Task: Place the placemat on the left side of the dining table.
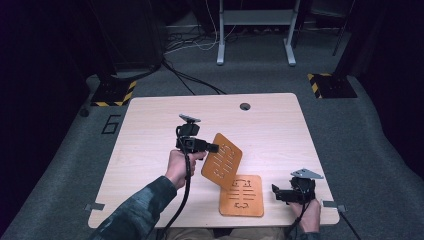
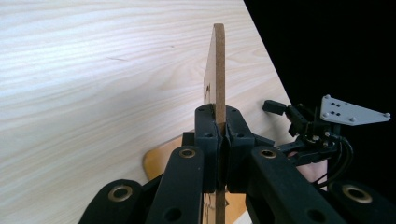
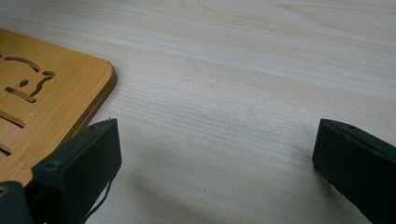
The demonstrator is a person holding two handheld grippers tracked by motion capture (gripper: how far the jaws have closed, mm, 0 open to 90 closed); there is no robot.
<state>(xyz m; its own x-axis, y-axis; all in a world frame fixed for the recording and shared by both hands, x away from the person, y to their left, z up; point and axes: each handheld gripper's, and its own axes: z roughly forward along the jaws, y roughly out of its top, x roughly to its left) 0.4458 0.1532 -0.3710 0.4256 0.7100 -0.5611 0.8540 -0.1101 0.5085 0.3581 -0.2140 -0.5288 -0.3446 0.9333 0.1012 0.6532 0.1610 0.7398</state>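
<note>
— What's the room like?

— I see a light wood counter (image 1: 150, 150) on a grey carpet floor (image 1: 380, 150), dark all around. White desk legs (image 1: 255, 30) stand at twelve o'clock.

— And the boards?

— My left gripper (image 1: 212, 148) has its jaws pinching one brown board (image 1: 222, 160), lifted and tilted. The other board (image 1: 242, 196) lies flat at six o'clock. My right gripper (image 1: 276, 192), at five o'clock, has its jaws spread wide.

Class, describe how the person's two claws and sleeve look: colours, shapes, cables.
Both the left claw and right claw are black, each with two blocky jaws, a grey three-cornered plate on top and a trailing black cable. The left forearm wears a dark patterned sleeve.
</note>
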